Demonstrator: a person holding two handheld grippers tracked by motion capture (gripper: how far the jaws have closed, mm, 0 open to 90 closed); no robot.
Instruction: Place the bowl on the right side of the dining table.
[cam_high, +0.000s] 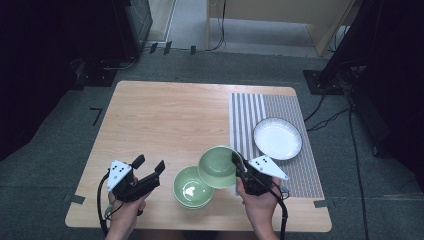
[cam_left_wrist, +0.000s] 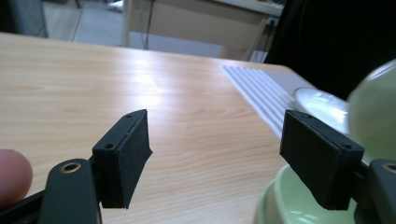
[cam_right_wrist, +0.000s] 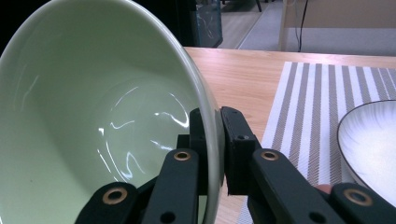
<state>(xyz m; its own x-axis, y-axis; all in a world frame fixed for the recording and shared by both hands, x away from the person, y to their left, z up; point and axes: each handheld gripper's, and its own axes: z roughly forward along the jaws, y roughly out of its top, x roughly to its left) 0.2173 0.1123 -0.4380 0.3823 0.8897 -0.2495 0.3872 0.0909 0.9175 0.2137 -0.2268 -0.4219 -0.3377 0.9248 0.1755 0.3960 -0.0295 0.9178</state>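
- The right claw (cam_high: 235, 159) is pinching the rim of a green bowl (cam_high: 216, 166), one jaw inside and one outside.
- That tipped bowl is hanging in the air, just at 1 o'clock from a stack of green bowls (cam_high: 192, 187) sitting on the counter (cam_high: 165, 120).
- The left claw (cam_high: 149, 167) is standing wide open, holding nothing, at 9 o'clock from the stack.
- A white plate (cam_high: 277, 138) is resting on a striped mat (cam_high: 250, 115), at 2 o'clock from the tipped bowl.
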